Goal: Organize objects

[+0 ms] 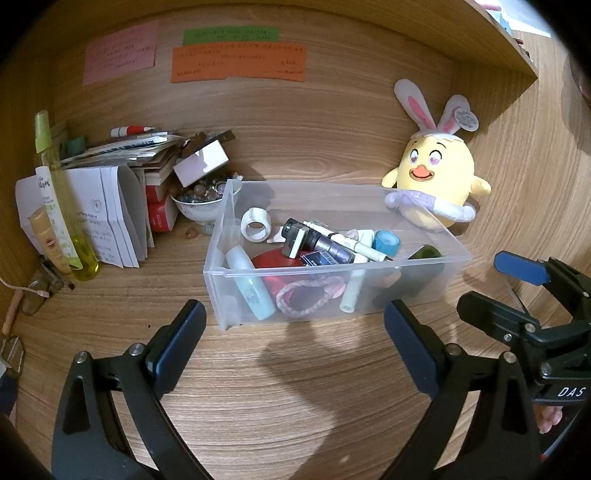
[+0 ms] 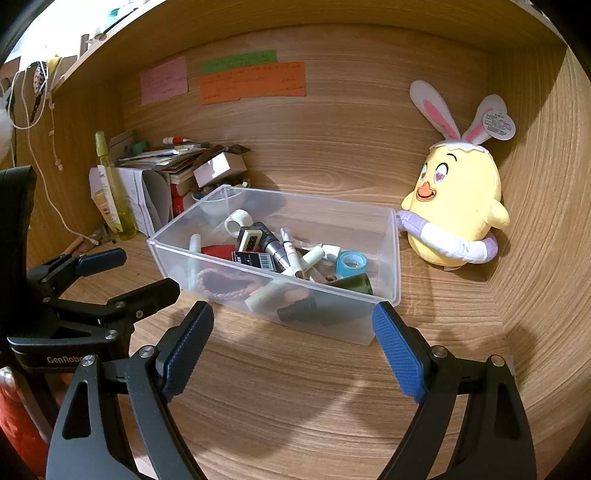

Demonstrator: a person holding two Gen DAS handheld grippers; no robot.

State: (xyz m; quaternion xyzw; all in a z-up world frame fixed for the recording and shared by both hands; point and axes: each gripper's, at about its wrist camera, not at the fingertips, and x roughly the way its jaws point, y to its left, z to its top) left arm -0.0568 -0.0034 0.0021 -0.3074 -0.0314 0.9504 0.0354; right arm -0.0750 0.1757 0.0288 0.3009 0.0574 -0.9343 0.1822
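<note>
With both the left gripper [image 1: 293,328] and right gripper [image 2: 293,332] spread wide and empty just near of the clear bin [image 1: 332,271] mid-desk, approach low and square, picking one loose item without nudging the bin

A home study nook: a wood-grain desk alcove cluttered with personal things.

The wood-grain tabletop [image 1: 258,387] is walled in by matching panels, with a shelf [image 1: 498,33] overhead at 1 o'clock. 3 handwritten paper notes [image 1: 238,64] are stuck on the back panel at 12 o'clock. A yellow chick plush with bunny ears [image 2: 458,206] sits in the corner at 2 o'clock. At 10 o'clock lie stacked papers and booklets [image 1: 122,206], a spray bottle [image 1: 62,192] and a bowl of glass beads [image 1: 203,201]. A clear plastic bin [image 1: 436,229] at the centre holds pens, tape rolls, cosmetics and a hair tie.
</note>
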